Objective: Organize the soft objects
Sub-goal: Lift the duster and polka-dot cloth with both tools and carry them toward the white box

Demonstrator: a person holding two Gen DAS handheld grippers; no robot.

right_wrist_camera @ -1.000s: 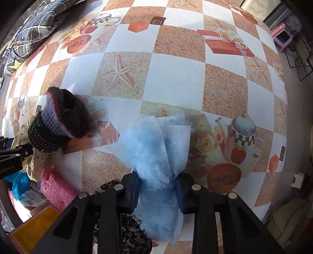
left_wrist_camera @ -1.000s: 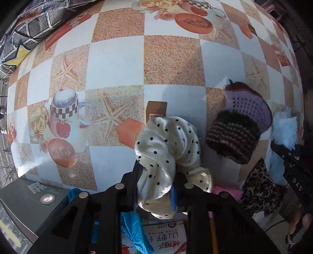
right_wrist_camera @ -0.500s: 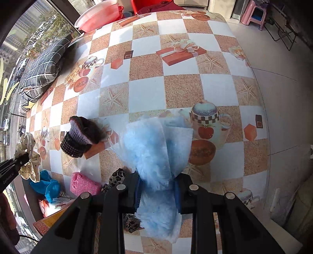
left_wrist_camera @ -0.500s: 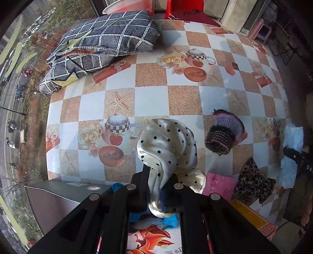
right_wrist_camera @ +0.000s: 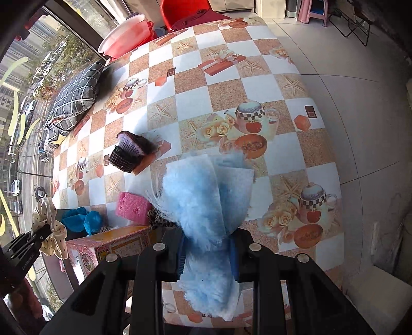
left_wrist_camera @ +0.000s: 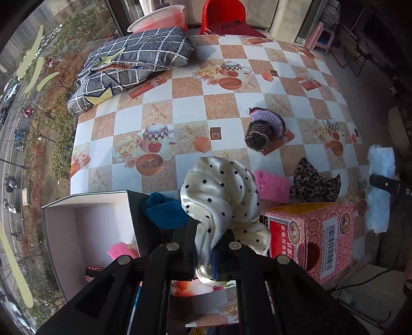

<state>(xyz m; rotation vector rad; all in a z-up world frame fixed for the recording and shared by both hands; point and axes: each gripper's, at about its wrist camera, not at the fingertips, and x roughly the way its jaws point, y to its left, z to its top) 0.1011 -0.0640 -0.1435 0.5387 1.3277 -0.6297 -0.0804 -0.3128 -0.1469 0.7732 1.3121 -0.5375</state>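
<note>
My left gripper is shut on a cream polka-dot scrunchie and holds it high above the table's near edge. My right gripper is shut on a fluffy light-blue cloth, also lifted; the cloth shows in the left wrist view. On the checkered tablecloth lie a knitted purple-and-brown hat, a pink sponge, a leopard-print cloth and a blue cloth.
An open white box with pink items stands at lower left. A pink patterned carton stands at lower right. Grey checked pillows lie at the far left. A red chair and pink basin stand behind the table.
Both grippers have risen and pulled back from the table with their cloths. The boxes at the near edge have come into view.
</note>
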